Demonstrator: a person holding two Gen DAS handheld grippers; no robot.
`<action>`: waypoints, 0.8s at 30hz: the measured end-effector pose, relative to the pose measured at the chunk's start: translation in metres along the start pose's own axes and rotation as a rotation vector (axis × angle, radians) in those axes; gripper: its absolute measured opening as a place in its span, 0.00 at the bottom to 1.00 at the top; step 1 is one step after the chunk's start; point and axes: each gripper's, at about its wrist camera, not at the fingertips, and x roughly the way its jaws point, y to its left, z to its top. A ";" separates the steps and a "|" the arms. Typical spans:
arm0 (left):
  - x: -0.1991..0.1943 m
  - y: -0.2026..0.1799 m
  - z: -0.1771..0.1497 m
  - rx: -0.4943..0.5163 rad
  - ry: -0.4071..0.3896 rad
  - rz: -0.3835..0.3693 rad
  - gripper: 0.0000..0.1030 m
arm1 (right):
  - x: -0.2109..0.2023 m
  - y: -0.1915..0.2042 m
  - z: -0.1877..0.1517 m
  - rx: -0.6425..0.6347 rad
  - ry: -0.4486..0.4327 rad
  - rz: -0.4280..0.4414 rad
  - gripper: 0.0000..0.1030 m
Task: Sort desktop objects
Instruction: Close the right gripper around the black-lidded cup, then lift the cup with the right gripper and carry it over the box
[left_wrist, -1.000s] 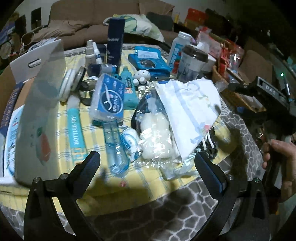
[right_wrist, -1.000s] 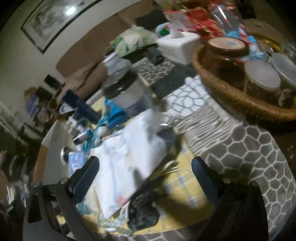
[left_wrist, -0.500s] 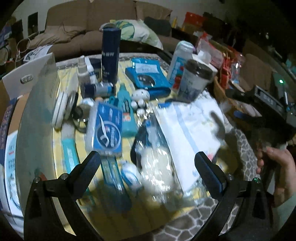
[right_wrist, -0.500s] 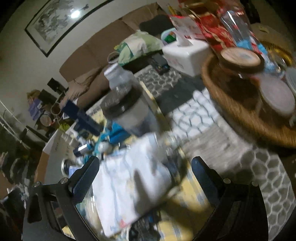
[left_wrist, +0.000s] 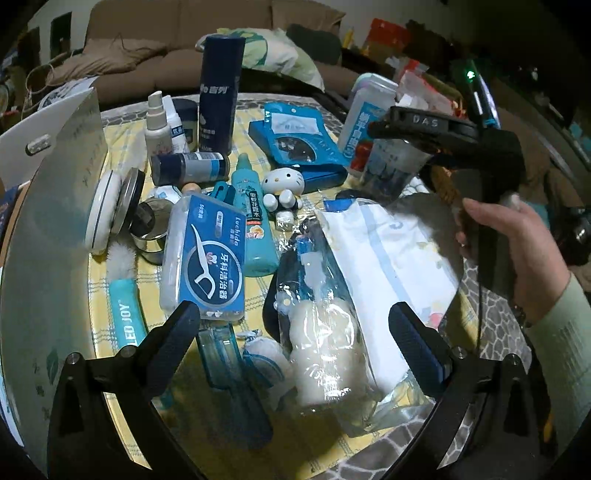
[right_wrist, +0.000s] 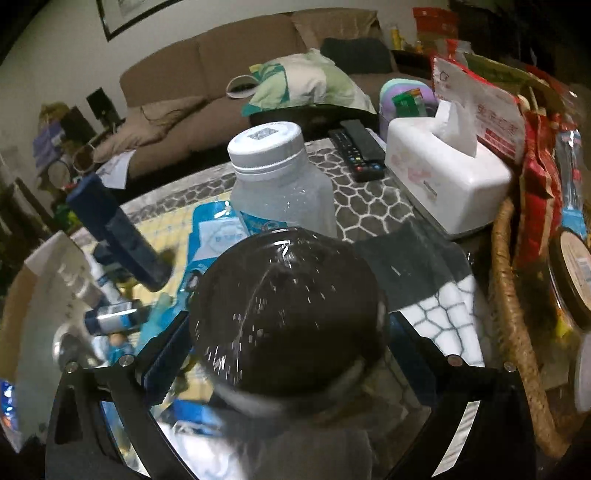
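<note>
My right gripper (right_wrist: 288, 339) stands with its jaws on both sides of a dark-lidded cup (right_wrist: 288, 317), its lid filling the view; contact is unclear. The same cup (left_wrist: 391, 166) shows in the left wrist view under the right gripper (left_wrist: 424, 125). A clear white-capped bottle (right_wrist: 280, 177) stands just behind it. My left gripper (left_wrist: 295, 328) is open and empty above a clear bag of cotton (left_wrist: 325, 354) and a white tissue pack (left_wrist: 391, 247). A blue floss box (left_wrist: 207, 258), a teal tube (left_wrist: 255, 218) and a Hello Kitty figure (left_wrist: 284, 184) lie further in.
A tall navy can (left_wrist: 219, 92), spray bottles (left_wrist: 159, 122) and a blue pouch (left_wrist: 295, 136) crowd the yellow cloth. A white cardboard flap (left_wrist: 55, 166) stands at left. A tissue box (right_wrist: 443, 177), remotes (right_wrist: 358, 147) and a wicker basket (right_wrist: 513, 295) of jars sit at right.
My right gripper has moved in over the dark-lidded cup, which now sits between its jaws. My left gripper has moved forward and lower over the clutter.
</note>
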 end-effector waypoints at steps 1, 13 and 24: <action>-0.001 0.002 0.001 -0.005 -0.004 -0.005 0.99 | 0.001 0.001 0.000 -0.008 -0.007 -0.001 0.97; -0.033 0.002 0.004 -0.039 -0.064 -0.093 1.00 | -0.074 0.005 0.008 -0.038 -0.098 0.029 0.81; -0.110 -0.007 0.022 -0.059 -0.201 -0.182 1.00 | -0.205 0.083 0.025 -0.106 -0.163 0.335 0.81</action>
